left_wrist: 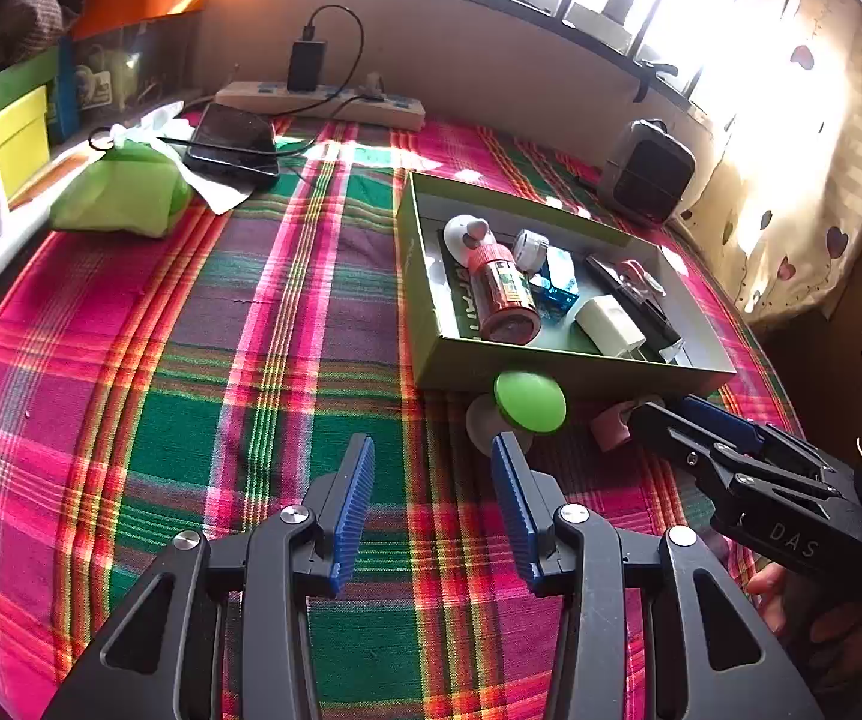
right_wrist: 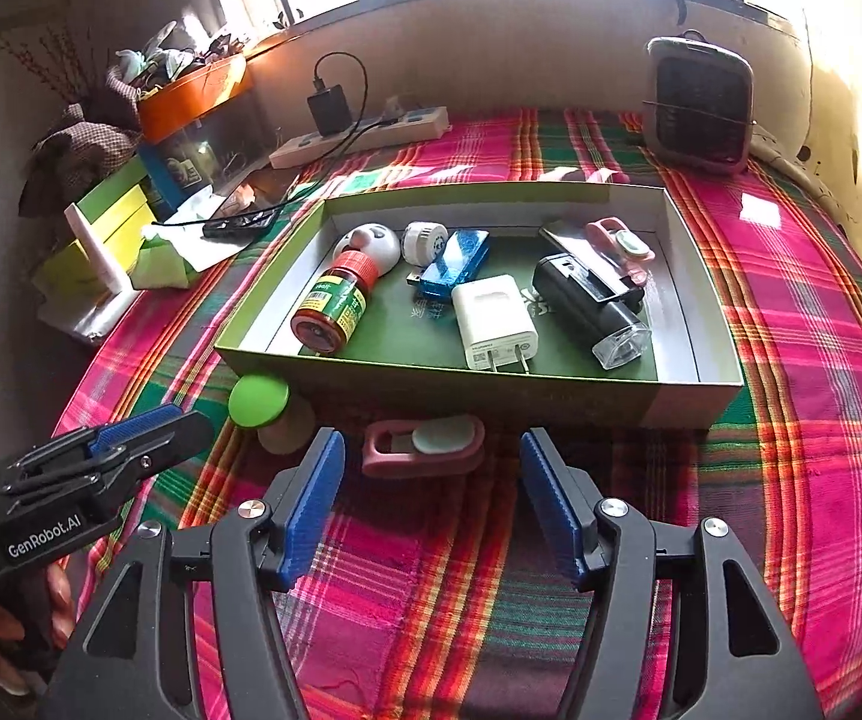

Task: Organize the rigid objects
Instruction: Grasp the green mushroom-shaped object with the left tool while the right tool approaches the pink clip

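Showing what the left wrist view half hides, the right wrist view is revealing the whole pink clip point(right_wrist: 425, 446) lying on the plaid cloth point(right_wrist: 791, 300) just before the green box point(right_wrist: 491, 381), beside a green-capped knob point(right_wrist: 258, 399). A power strip point(right_wrist: 365, 135) and small heater point(right_wrist: 700, 103) are sitting near the window wall. The box is holding a red-capped bottle point(right_wrist: 335, 306), blue USB stick point(right_wrist: 454, 264), white charger point(right_wrist: 494, 321) and black device point(right_wrist: 590, 303). The left gripper point(left_wrist: 433, 501) is hovering with fingers apart; the right gripper point(right_wrist: 433, 501) is spreading wide before the clip
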Motion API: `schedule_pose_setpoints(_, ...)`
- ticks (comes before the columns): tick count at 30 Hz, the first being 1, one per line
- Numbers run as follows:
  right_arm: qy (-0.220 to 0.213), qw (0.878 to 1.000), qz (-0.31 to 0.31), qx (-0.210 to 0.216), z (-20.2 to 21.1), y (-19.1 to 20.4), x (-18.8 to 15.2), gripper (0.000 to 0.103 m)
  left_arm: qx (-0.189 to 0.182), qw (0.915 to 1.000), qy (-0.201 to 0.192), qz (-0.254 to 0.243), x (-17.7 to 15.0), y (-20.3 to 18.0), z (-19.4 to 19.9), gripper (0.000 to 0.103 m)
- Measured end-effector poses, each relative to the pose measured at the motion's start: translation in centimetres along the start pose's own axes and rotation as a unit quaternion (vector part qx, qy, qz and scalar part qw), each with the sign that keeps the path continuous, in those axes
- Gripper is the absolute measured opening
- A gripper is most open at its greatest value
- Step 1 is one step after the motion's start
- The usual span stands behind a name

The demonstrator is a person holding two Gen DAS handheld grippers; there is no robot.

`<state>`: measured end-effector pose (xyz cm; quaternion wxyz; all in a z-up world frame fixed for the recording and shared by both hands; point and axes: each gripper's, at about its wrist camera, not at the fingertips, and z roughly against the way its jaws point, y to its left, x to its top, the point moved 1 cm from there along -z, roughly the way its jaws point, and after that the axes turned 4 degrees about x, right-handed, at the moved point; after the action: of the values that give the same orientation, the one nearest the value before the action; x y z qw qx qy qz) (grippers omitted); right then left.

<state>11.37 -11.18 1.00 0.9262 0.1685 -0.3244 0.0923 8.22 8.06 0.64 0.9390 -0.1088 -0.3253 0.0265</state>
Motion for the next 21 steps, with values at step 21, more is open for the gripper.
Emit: schedule_pose_setpoints(21, 0.023, 0.996, -0.012, -0.087, -1.4, 0.0, -0.5, 0.065, -0.019, 0.9995, 0.018, -0.016, 0.3, -0.8, -1.0, 0.04)
